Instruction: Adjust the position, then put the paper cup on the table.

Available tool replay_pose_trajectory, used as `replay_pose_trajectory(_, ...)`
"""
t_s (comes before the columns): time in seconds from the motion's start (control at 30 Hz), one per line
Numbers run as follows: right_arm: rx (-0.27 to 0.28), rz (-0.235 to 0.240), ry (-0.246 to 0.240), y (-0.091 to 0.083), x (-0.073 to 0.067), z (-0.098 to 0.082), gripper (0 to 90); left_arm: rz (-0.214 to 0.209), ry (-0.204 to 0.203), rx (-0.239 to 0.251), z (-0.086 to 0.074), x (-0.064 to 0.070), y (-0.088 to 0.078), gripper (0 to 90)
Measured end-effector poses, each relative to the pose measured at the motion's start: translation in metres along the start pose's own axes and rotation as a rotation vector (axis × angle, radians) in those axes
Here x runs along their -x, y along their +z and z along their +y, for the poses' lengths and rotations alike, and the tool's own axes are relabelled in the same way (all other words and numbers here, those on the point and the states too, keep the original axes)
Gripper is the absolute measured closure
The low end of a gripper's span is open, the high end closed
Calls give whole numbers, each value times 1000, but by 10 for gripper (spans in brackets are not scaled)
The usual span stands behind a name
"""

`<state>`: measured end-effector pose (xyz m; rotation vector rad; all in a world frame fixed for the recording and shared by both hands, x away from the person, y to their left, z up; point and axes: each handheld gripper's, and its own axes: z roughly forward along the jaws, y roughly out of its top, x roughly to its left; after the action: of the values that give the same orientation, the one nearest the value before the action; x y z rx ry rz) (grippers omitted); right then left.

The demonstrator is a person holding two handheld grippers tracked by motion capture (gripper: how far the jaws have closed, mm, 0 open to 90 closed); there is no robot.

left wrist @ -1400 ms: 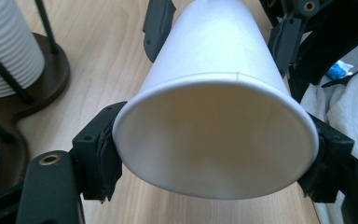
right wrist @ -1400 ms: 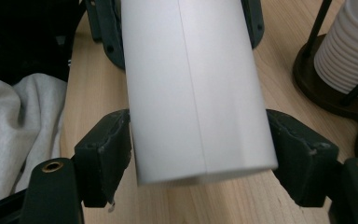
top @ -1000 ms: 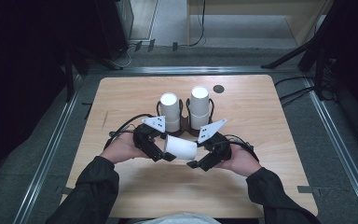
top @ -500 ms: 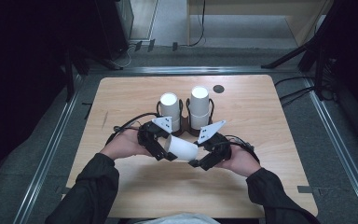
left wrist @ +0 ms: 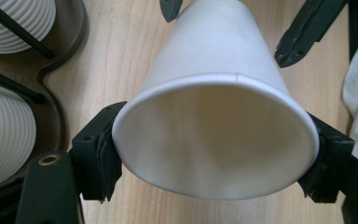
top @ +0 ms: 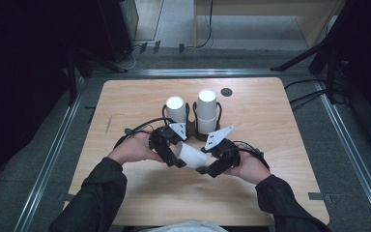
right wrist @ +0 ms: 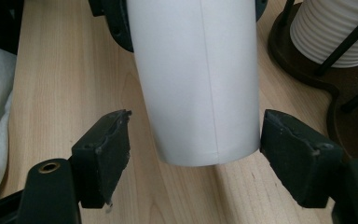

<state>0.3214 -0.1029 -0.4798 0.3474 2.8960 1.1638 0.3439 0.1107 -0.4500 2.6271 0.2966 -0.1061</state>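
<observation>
Left tongs [left wrist: 214, 154] clamp paper cup [left wrist: 223, 116] at rim | right tongs [right wrist: 196, 158] spread wide around its base

One wooden table [top: 270, 145]. One smooth white paper cup [top: 191, 155] lies on its side between two handheld grippers, the left gripper [top: 170, 153] and the right gripper [top: 211, 164]. Two stacks of ribbed white cups, the left stack [top: 176, 109] and the right stack [top: 206, 111], stand in one dark wire holder [top: 192, 126]; one small dark disc [top: 226, 92] lies on the tabletop.
</observation>
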Motion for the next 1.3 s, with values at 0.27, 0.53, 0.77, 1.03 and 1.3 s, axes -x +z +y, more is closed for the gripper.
replay_pose_trajectory(0.27, -11, -3, 0, 3, -1, 0, 238, 9, 7, -62, 7, 3, 10, 220)
replay_pose_trajectory(0.53, -23, 0, -13, 9, -3, 2, 238, -15, 5, -61, 10, 4, 13, 217)
replay_pose_trajectory(0.77, -30, 0, -30, 14, -5, 3, 251, -41, 0, -43, 11, 5, 14, 217)
replay_pose_trajectory(1.03, -47, 7, -50, 18, -7, 4, 315, -47, 13, -44, 12, 6, 16, 216)
replay_pose_trajectory(1.3, -32, -7, -53, 13, -7, 6, 316, -1, 35, 58, 7, 7, 11, 32)
